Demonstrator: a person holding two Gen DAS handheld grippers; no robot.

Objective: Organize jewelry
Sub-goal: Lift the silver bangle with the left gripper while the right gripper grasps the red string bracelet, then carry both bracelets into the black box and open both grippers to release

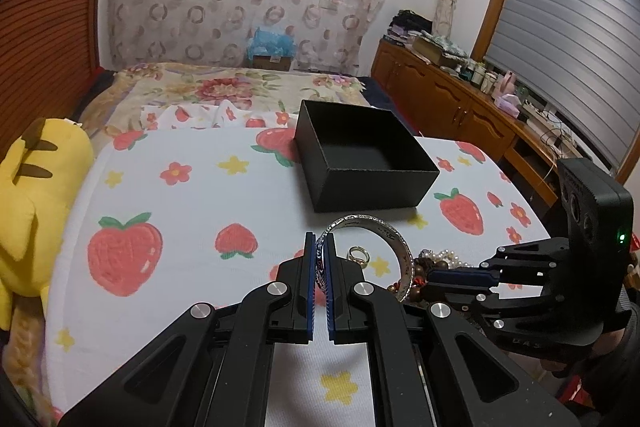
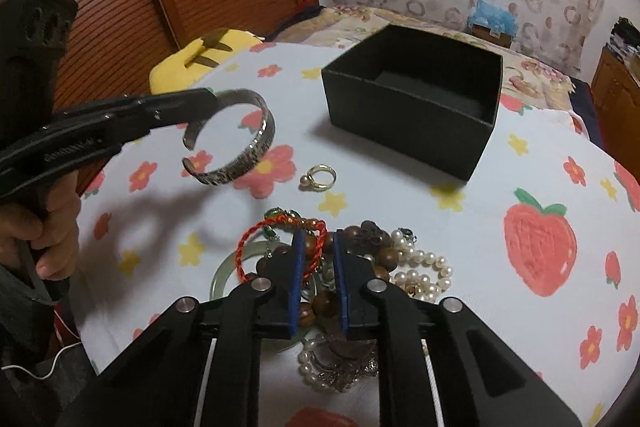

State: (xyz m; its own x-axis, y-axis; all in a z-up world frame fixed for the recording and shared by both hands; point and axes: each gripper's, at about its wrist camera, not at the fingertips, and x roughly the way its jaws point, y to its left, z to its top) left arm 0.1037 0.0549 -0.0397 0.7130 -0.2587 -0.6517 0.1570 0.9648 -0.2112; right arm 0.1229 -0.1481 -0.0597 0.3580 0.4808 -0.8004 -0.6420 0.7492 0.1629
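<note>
My left gripper (image 1: pixel 319 241) is shut on one end of an engraved silver bangle (image 1: pixel 402 247), held just above the strawberry-print cloth. In the right wrist view the left gripper (image 2: pixel 212 99) reaches in from the left with the bangle (image 2: pixel 256 143). My right gripper (image 2: pixel 318 239) points down into a jewelry pile, its jaws narrow. Wooden beads (image 2: pixel 310 247) and a red cord bracelet (image 2: pixel 256 231) lie between the pads, and I cannot see whether the pads press on them. A gold pearl ring (image 2: pixel 318 177) lies in front of the open, empty black box (image 2: pixel 400 119).
The pile also holds a pearl necklace (image 2: pixel 424 267) and a pale green bangle (image 2: pixel 224 275). A yellow plush toy (image 1: pixel 28 207) lies at the cloth's left edge. A wooden cabinet (image 1: pixel 440 95) runs along the right, and a person's hand (image 2: pixel 52 227) grips the left tool.
</note>
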